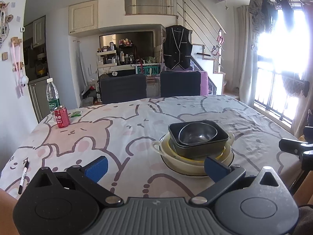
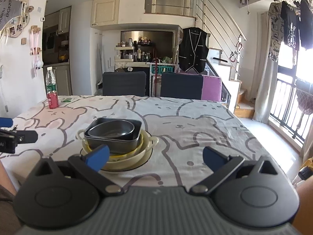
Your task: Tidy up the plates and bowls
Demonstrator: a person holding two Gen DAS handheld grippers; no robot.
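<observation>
Dark metal sits at the top of the stack: a small round bowl nests inside a black rectangular dish, and neither holds any food that can be seen. That dish rests in a yellow-rimmed bowl, which sits in a cream bowl with handles, and the whole pile stands on a white plate with a dark rim on the table, which is covered by a cloth printed with cartoon bears. From the right wrist view the same pile lies left of centre, with the cream bowl's handles sticking out on both sides. The left gripper hangs just in front of the pile with its blue-padded fingers spread wide and nothing between them; its right finger overlaps the plate's near edge in the picture, though contact cannot be told. The right gripper is likewise spread and empty, its left finger in front of the pile. Far off at the table's left corner stand a red can and a clear water bottle, close together, and a pen lies near the left edge.
</observation>
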